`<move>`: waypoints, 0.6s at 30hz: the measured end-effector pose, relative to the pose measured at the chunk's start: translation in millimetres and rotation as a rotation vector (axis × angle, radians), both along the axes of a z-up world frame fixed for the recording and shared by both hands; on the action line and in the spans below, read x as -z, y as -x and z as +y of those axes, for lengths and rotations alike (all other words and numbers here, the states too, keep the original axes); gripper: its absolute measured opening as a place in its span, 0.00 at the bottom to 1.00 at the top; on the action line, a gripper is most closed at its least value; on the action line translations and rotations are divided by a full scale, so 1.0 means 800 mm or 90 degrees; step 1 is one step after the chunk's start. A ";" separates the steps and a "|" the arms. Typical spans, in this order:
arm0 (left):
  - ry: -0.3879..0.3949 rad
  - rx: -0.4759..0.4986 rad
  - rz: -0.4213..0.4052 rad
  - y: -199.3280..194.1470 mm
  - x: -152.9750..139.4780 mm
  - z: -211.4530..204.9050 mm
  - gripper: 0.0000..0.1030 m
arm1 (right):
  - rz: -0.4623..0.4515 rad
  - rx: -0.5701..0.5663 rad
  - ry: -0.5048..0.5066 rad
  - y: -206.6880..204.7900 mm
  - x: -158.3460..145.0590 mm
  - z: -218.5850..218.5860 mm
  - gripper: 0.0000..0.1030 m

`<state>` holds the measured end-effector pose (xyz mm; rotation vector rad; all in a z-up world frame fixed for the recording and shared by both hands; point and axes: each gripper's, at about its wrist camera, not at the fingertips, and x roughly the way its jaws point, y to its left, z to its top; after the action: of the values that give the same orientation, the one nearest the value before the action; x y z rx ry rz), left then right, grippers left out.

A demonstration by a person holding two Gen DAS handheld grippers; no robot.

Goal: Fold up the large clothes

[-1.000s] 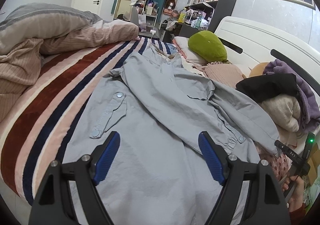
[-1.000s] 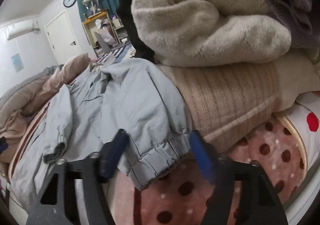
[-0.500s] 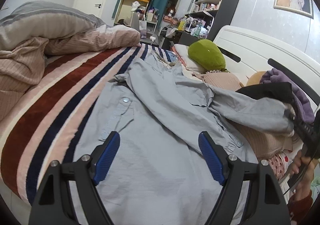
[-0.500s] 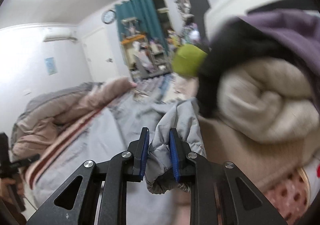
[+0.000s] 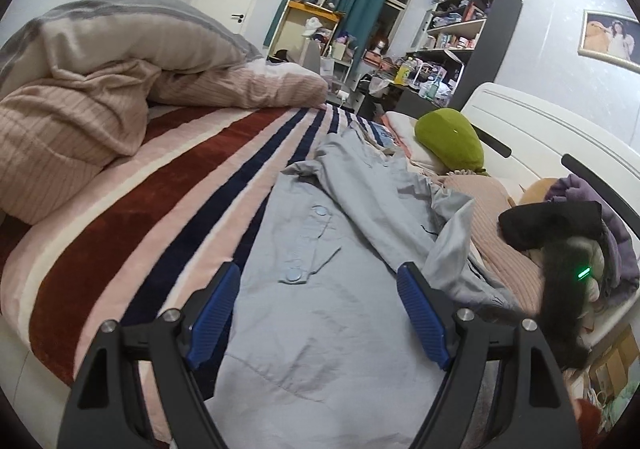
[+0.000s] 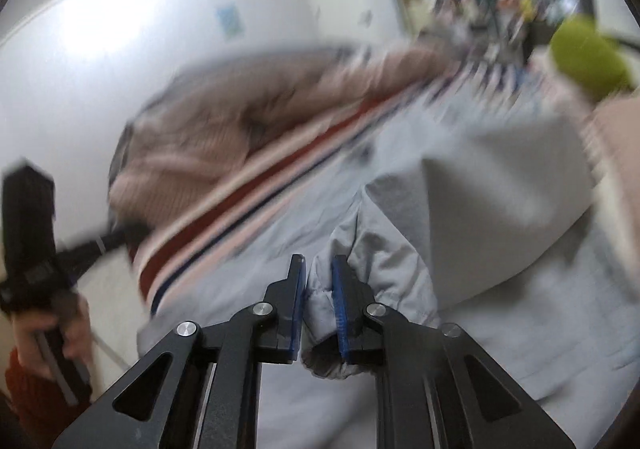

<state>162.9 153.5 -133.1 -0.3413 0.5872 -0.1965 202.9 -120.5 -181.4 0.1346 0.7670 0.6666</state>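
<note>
The big striped bed [image 5: 168,185] holds a grey jacket [image 5: 320,329], spread flat for folding. The right gripper [image 6: 319,307] pinches the sleeve cuff [image 6: 320,301] to carry it across. The left gripper [image 5: 316,313] hovers over the jacket, fingers apart, holding nothing.

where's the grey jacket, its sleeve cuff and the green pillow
grey jacket [image 5: 320,313], left wrist view, on the flat front panel
sleeve cuff [image 6: 320,305], right wrist view, on the fabric pinched between the blue pads
green pillow [image 5: 448,137], left wrist view, on its rounded top
</note>
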 end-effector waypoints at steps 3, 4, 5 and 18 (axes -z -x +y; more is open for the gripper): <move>0.001 0.003 0.004 -0.003 0.004 -0.001 0.75 | 0.041 -0.006 0.002 0.002 0.024 0.002 0.07; 0.002 0.009 0.005 -0.005 0.005 -0.003 0.75 | 0.042 -0.006 -0.012 0.002 0.020 -0.005 0.10; 0.006 0.019 0.006 -0.009 0.006 -0.008 0.75 | 0.038 -0.007 -0.029 0.006 0.013 -0.016 0.10; -0.017 0.226 0.030 -0.068 0.023 -0.179 0.76 | -0.102 0.133 0.007 0.103 -0.083 -0.165 0.56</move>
<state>217.5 10.0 -151.5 -0.2143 0.6936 -0.5222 120.3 -252.7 -115.3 0.1475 0.5926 0.4691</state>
